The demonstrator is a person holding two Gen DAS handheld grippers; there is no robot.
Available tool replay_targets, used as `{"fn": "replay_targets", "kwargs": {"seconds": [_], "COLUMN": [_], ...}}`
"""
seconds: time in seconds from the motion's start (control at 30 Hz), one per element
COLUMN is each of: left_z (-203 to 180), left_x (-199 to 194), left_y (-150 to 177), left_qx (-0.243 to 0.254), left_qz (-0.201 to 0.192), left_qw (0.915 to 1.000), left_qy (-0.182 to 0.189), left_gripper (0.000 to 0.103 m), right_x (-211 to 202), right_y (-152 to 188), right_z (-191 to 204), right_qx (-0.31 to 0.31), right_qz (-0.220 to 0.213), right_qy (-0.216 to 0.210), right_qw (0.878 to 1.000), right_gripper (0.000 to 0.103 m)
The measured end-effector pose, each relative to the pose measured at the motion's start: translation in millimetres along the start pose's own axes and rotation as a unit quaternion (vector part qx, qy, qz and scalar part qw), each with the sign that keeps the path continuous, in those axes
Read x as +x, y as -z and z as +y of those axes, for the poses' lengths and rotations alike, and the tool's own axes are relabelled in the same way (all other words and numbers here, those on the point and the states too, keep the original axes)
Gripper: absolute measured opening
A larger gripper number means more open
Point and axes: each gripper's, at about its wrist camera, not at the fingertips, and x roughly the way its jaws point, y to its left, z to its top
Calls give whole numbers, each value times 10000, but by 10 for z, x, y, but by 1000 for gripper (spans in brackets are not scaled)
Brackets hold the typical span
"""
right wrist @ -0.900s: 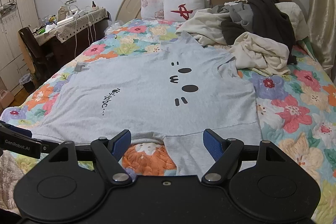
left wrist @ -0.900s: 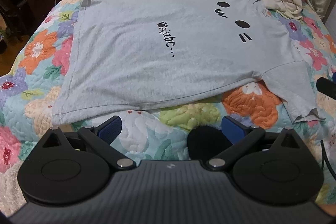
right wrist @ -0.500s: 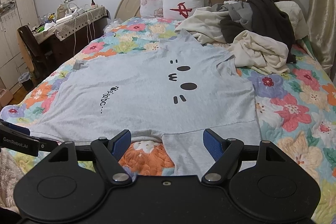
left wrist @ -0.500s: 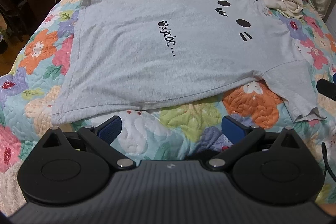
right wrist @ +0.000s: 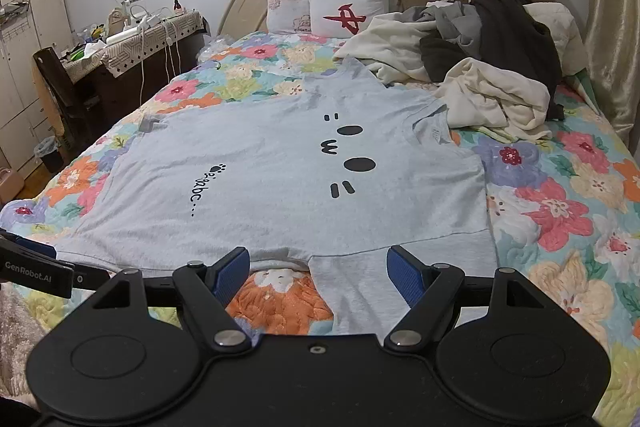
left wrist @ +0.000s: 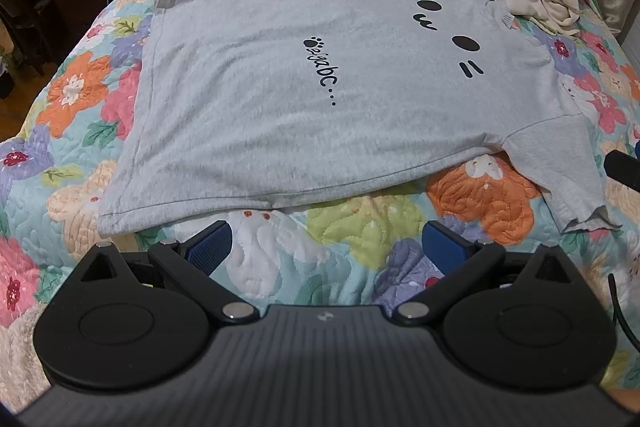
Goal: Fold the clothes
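Note:
A light grey T-shirt [left wrist: 280, 87] [right wrist: 280, 187] with black cat-face marks and a paw print lies spread flat, sideways, on the floral quilt [left wrist: 360, 227]. My left gripper [left wrist: 326, 249] is open just short of the shirt's near side edge, over bare quilt, holding nothing. My right gripper [right wrist: 318, 269] is open above the near sleeve [right wrist: 360, 287], which lies between its blue pads; whether it touches the cloth I cannot tell. The left gripper's body [right wrist: 36, 271] shows at the left edge of the right wrist view.
A heap of cream, grey and dark clothes [right wrist: 480, 67] sits at the far right of the bed, touching the shirt's collar side. Pillows [right wrist: 348, 7] lean on the headboard. A cluttered side table [right wrist: 132, 39] and a chair stand left of the bed.
Both grippers have edged slightly closer to the shirt. A dark shape between the left gripper's fingers 0.9 s ago is gone. Both stay open.

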Motion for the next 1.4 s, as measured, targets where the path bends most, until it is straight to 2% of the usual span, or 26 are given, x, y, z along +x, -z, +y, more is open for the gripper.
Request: {"fn": "replay_targets", "kwargs": {"seconds": [0.9,1.2,1.33,1.4], "left_z": [-61,-25,97,187], "left_x": [89,215,227,234], "left_y": [-40,-97,-128,-155], "left_qx": [132,211,180,250], "left_qz": [88,226,118,79], "left_qw": [9999,9995,9998,9997], "left_qy": [2,14,-1,34], "left_gripper": [103,103,103,103], "right_x": [26,185,259,305], "right_y": [-19,-78,-114,-157], "right_z": [-37,-177,-265,-432], "right_qx": [57,-79,-122,39], "right_qz": [40,18,17,104], "right_qy": [174,830,1125,1097], "right_qw": [9998,9965,9936,9939], "right_gripper": [80,80,80,80]}}
